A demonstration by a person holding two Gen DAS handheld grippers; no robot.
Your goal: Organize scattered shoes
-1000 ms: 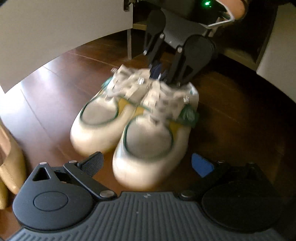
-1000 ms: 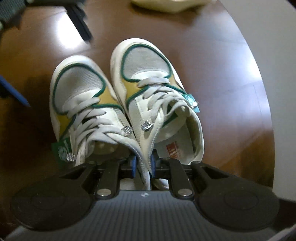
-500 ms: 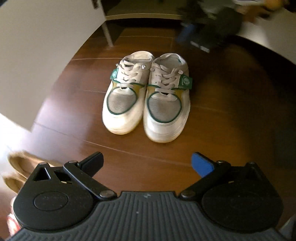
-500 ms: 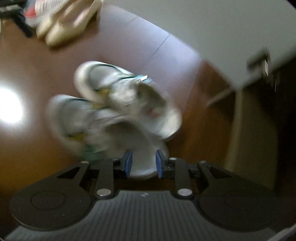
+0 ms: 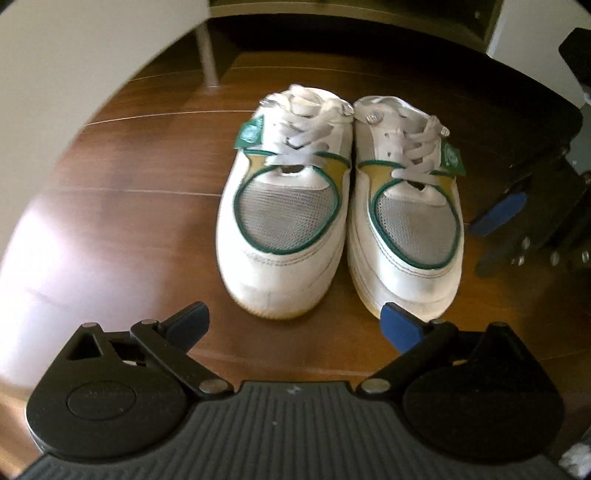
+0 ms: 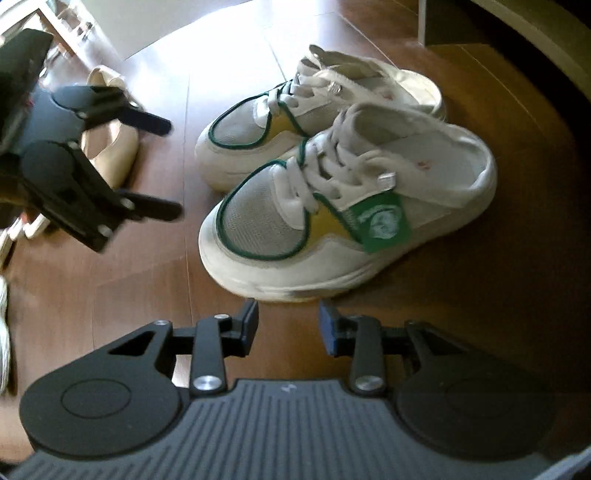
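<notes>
So the wooden floor takes up most of what you can see, dark brown planks with a big patch of sun glare on one side. There's a white panel rising off it at the left of the left wrist view, and some kind of low shelf unit behind the shoes, dark underneath.

Smack in the middle sits the pair of white sneakers, side by side and touching, toes pointing at the left gripper. Grey mesh toes with green piping, yellow patches, white laces, a green tag on the outer side of each. Both flat on their soles, nothing holding them.

The left gripper hangs just in front of the toes, jaws spread wide, nothing in them. One blue pad is right beside the toe of the shoe nearer it; can't tell if it actually touches.

The right gripper is off to the side of the pair, close to the nearer sneaker's toe edge, jaws parted with a moderate gap, also empty.

Over past the left gripper there's a beige flat shoe on the floor, well apart from the sneakers.
</notes>
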